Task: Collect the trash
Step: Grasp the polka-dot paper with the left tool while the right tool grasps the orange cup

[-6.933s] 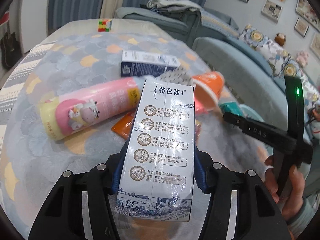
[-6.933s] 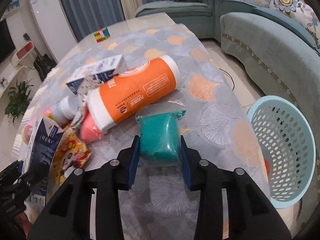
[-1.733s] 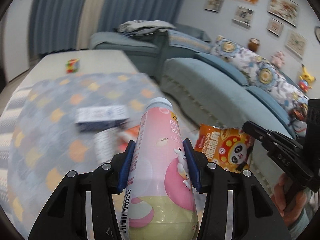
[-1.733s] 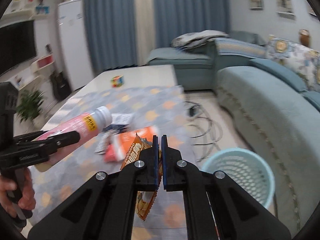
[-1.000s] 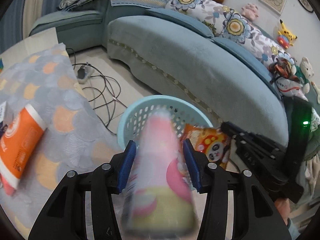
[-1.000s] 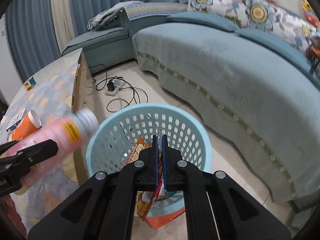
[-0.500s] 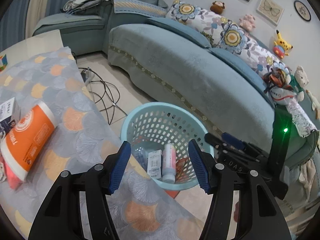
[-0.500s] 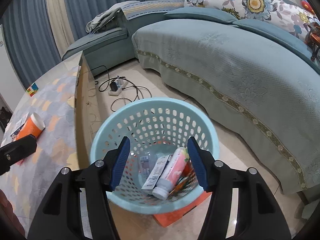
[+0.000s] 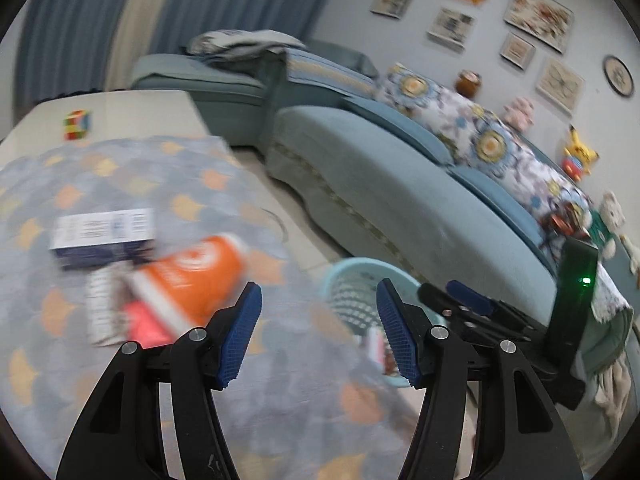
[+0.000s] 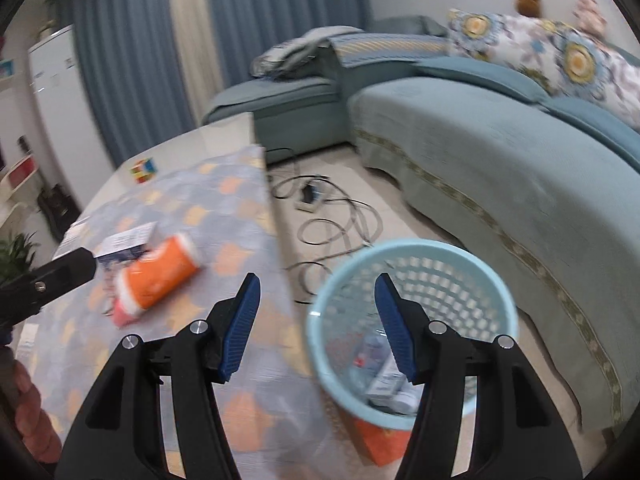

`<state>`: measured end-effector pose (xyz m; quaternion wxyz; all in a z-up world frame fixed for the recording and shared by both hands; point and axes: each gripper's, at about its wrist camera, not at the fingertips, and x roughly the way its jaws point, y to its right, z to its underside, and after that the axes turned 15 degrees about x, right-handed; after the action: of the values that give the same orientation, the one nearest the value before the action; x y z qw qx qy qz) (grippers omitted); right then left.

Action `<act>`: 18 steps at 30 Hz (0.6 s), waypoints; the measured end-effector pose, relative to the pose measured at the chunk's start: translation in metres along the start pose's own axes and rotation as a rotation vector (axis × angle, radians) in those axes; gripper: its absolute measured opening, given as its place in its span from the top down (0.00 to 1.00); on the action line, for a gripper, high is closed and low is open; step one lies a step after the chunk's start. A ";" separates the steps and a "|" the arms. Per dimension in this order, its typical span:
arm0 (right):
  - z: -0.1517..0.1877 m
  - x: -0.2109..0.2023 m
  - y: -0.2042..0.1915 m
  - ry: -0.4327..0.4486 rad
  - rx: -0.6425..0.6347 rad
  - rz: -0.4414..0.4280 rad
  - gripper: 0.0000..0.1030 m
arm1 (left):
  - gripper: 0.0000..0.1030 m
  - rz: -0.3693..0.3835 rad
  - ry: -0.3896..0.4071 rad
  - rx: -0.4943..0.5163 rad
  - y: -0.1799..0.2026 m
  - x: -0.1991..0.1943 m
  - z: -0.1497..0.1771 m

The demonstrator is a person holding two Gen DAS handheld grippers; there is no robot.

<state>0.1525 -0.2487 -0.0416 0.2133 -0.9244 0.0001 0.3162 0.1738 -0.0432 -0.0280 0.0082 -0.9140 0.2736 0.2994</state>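
My left gripper (image 9: 319,320) is open and empty above the patterned tablecloth (image 9: 160,184), near the table's right edge. To its left lie an orange canister (image 9: 192,276), a blue-and-white carton (image 9: 104,232) and a pink item (image 9: 144,324), all blurred. My right gripper (image 10: 316,312) is open and empty too, between the table edge and the light blue basket (image 10: 412,248) on the floor. Dropped trash (image 10: 384,376) lies in the basket. The orange canister (image 10: 160,276) and the carton (image 10: 128,240) also show in the right wrist view.
A teal sofa (image 10: 500,152) curves behind the basket. Cables and a power strip (image 10: 308,196) lie on the floor. A colour cube (image 9: 78,124) sits at the table's far end. An orange object (image 10: 368,436) lies under the basket. A hand (image 10: 28,420) holds the left gripper.
The left gripper let the pink bottle go and the right let the snack bag go; both lie in the basket. Both grippers, now open, have swung up and left towards the table.
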 end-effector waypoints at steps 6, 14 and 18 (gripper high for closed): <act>0.016 0.017 -0.053 -0.030 -0.061 -0.060 0.46 | 0.44 -0.124 -0.012 -0.129 -0.081 -0.025 0.025; 0.041 0.065 -0.087 -0.124 -0.040 -0.120 0.46 | 0.35 -0.138 -0.120 -0.187 -0.136 0.000 0.059; 0.041 0.079 -0.094 -0.147 -0.033 -0.128 0.46 | 0.24 -0.150 -0.144 -0.132 -0.128 0.018 0.053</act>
<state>0.2041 -0.1367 -0.0798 0.2172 -0.9003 -0.0801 0.3687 0.2214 0.0662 -0.1002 -0.0100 -0.9065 0.1831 0.3802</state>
